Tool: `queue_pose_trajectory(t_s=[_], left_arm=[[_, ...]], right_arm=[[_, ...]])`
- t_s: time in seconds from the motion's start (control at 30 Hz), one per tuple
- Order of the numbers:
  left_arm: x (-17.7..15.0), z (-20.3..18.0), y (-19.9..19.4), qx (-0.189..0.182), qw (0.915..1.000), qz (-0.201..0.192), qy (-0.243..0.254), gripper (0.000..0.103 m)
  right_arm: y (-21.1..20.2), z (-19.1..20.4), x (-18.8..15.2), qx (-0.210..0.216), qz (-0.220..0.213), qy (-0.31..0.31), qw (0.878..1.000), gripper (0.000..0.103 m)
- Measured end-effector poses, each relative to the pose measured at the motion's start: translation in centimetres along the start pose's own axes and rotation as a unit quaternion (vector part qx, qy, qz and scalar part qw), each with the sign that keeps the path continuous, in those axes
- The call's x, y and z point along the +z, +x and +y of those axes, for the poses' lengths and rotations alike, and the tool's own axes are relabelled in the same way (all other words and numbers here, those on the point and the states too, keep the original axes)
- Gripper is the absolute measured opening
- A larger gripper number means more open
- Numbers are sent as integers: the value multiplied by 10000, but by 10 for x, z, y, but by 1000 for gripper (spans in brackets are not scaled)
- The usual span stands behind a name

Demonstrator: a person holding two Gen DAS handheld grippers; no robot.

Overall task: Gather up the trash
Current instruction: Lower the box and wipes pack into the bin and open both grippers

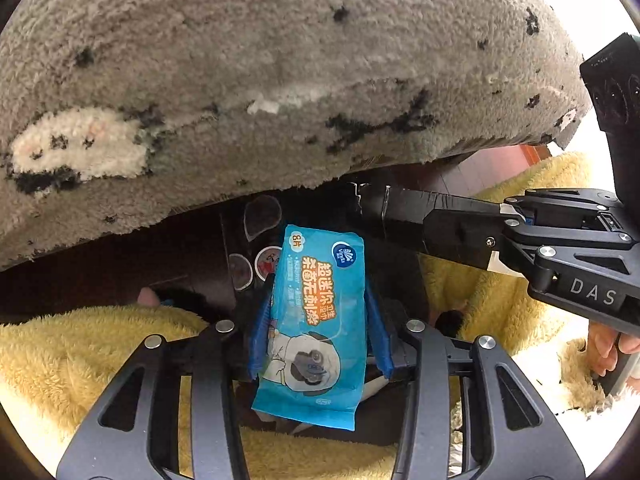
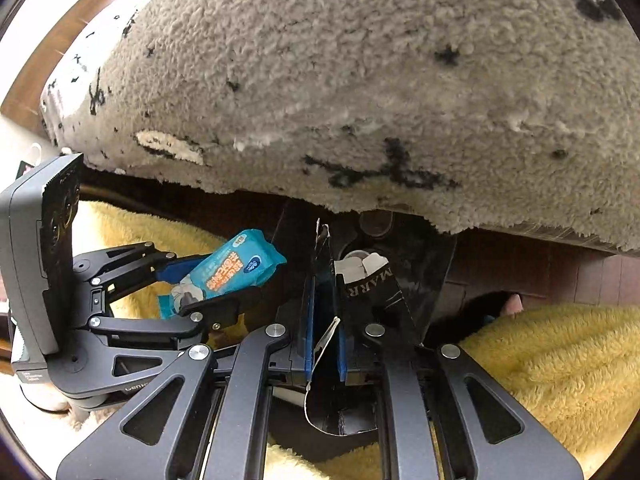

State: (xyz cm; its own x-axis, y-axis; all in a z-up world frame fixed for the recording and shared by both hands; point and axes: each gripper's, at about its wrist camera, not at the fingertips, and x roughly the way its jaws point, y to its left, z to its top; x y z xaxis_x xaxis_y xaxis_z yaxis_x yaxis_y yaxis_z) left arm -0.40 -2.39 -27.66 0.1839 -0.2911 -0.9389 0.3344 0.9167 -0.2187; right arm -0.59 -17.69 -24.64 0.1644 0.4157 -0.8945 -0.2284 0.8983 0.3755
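A blue wet-wipe packet stands lengthwise between the blue pads of my left gripper, which is shut on its sides. The right wrist view shows the same packet sticking out of the left gripper at the left. My right gripper is shut on a flattened black carton with white lettering and loose clear film. In the left wrist view the right gripper reaches in from the right. Both point down over a black bag or bin with round lids inside.
A shaggy grey rug with black marks fills the upper half of both views, and its edge hangs just above the bag. Yellow fluffy fabric lies on both sides below the grippers. Red-brown floor tiles show at the right.
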Motion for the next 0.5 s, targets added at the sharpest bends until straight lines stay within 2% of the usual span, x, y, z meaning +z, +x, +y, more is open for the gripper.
queue_pose_trajectory(t_s=[0.03,0.1,0.3,0.37,0.4,0.43,0.5], left_arm=[[0,-1,1,31,10000,14,1,41],[2,-3,3,59,10000,25,-17,49],[1,-1,0,68,10000,-19,-1,54],[2,-2,-4,88,10000,-41,21,55],[2,-2,-5,100,9999,-57,31,56],[2,-3,-7,108,9999,-70,37,56],[1,-3,-11,118,9999,-101,44,58]], right_arm=[[0,0,0,0,-6,17,10000,12],[0,-2,0,5,-18,57,10000,12],[-6,-6,2,80,-96,132,9998,14],[-8,-7,4,138,-122,160,9997,26],[-9,-7,4,149,-152,169,9996,41],[-11,-7,5,154,-195,175,9995,50],[-15,-5,6,139,-260,170,9994,51]])
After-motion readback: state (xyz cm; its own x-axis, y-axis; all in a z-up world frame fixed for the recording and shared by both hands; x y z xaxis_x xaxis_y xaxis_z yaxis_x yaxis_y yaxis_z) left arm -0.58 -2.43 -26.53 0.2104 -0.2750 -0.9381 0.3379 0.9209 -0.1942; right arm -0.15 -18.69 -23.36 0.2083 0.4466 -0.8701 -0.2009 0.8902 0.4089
